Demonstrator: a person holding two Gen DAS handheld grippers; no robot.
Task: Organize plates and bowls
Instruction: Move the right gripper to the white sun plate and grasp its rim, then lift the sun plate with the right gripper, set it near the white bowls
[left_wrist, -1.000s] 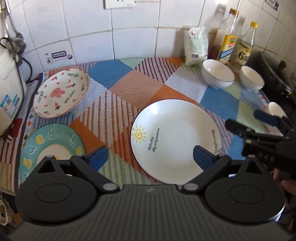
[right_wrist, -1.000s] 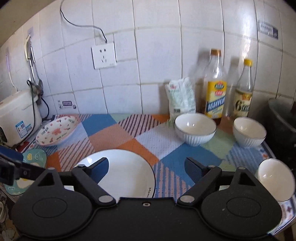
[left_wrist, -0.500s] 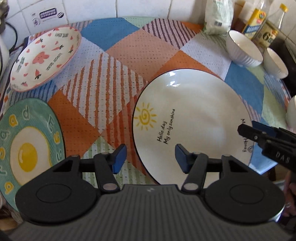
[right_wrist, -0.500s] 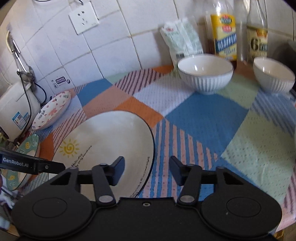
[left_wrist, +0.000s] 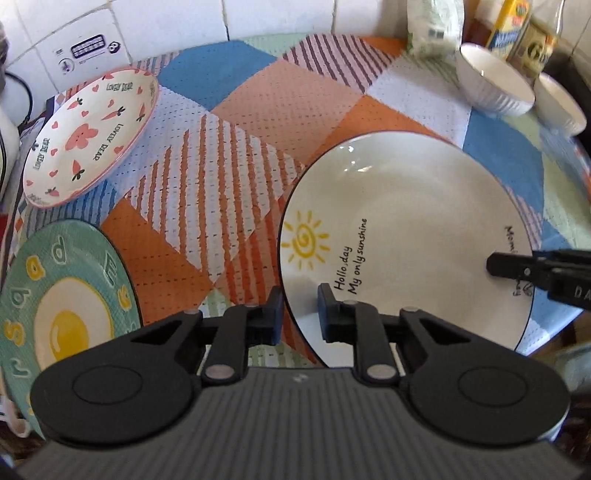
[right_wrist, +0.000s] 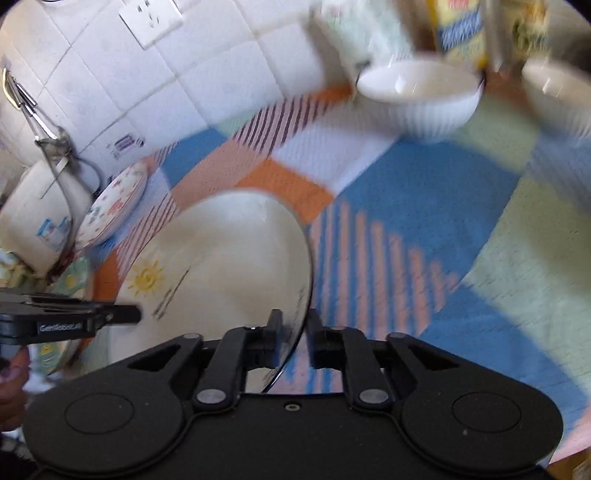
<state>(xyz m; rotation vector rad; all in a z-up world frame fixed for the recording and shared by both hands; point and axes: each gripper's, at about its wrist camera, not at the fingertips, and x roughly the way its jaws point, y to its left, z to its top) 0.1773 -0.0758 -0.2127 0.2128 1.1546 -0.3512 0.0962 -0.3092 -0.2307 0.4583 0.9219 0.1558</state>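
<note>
A large white plate with a sun drawing (left_wrist: 406, 236) lies on the patchwork cloth; it also shows in the right wrist view (right_wrist: 221, 266). My left gripper (left_wrist: 300, 314) straddles its near left rim, jaws nearly shut around the edge. My right gripper (right_wrist: 293, 341) straddles its right rim the same way, and shows in the left wrist view (left_wrist: 535, 273). A pink heart-patterned plate (left_wrist: 92, 133) sits at the far left. A green fried-egg plate (left_wrist: 62, 317) lies near left. Two white ribbed bowls (left_wrist: 495, 88) (left_wrist: 561, 107) stand far right.
A white bag (left_wrist: 436, 26) and oil bottles (left_wrist: 517, 26) stand against the tiled wall behind the bowls. A white rice cooker (right_wrist: 33, 210) stands at the left edge. The right wrist view is motion-blurred.
Both grippers moved down and in onto the sun plate's opposite rims, and their jaws narrowed from wide open to almost shut around the rim.
</note>
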